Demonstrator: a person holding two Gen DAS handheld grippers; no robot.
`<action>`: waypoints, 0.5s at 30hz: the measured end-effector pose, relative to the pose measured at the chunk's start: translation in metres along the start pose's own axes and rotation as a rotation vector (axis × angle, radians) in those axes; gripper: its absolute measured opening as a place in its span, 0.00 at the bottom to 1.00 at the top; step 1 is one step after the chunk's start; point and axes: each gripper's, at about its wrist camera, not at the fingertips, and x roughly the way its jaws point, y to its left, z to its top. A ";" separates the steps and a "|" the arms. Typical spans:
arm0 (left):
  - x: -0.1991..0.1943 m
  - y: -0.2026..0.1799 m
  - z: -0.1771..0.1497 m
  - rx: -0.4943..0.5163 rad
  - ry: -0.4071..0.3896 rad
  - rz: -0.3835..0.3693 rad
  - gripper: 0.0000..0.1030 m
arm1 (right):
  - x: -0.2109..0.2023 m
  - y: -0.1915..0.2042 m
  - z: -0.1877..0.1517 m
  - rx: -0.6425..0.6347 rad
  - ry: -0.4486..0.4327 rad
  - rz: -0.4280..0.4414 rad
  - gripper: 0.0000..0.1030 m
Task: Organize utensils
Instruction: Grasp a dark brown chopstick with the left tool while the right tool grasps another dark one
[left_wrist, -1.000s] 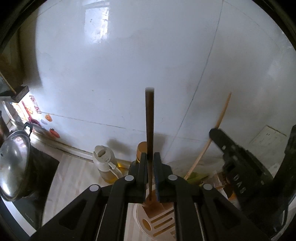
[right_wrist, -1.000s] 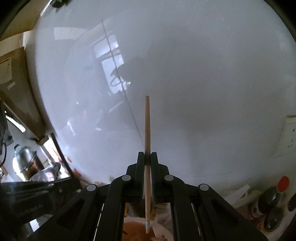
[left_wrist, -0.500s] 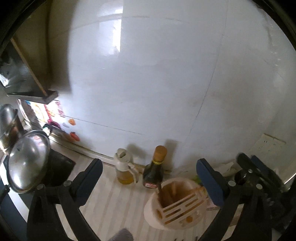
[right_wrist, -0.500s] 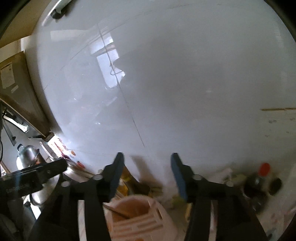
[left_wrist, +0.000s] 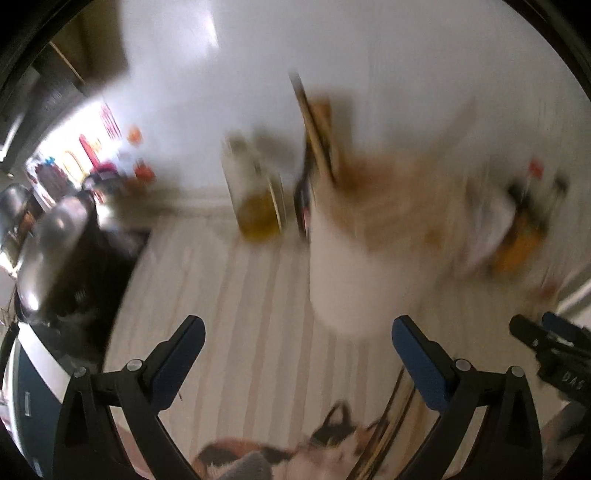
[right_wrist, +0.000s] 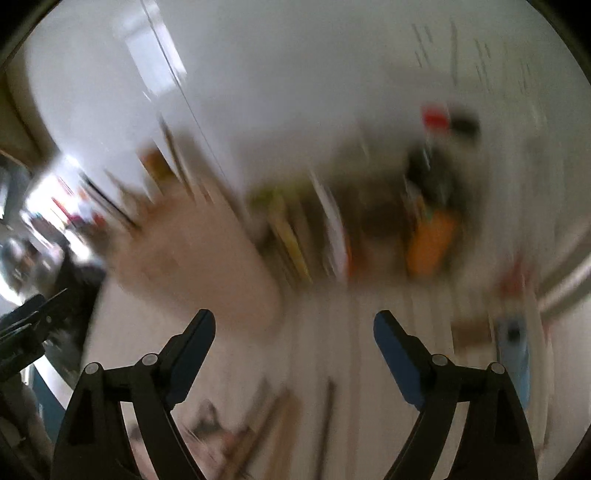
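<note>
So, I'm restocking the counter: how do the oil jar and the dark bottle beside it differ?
The oil jar is pale and see-through with yellow oil at the bottom; the dark bottle is near black. The jar looks wider, the bottle slimmer. The bottle stands closer to the white holder. Both stand upright by the wall, though blurred.
</note>
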 end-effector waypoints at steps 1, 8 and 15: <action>0.009 -0.005 -0.010 0.019 0.028 0.003 1.00 | 0.012 -0.006 -0.013 0.006 0.042 0.000 0.83; 0.076 -0.033 -0.069 0.108 0.258 -0.045 0.95 | 0.081 -0.038 -0.095 0.067 0.280 -0.033 0.48; 0.104 -0.062 -0.093 0.200 0.349 -0.126 0.74 | 0.112 -0.047 -0.147 0.052 0.394 -0.014 0.27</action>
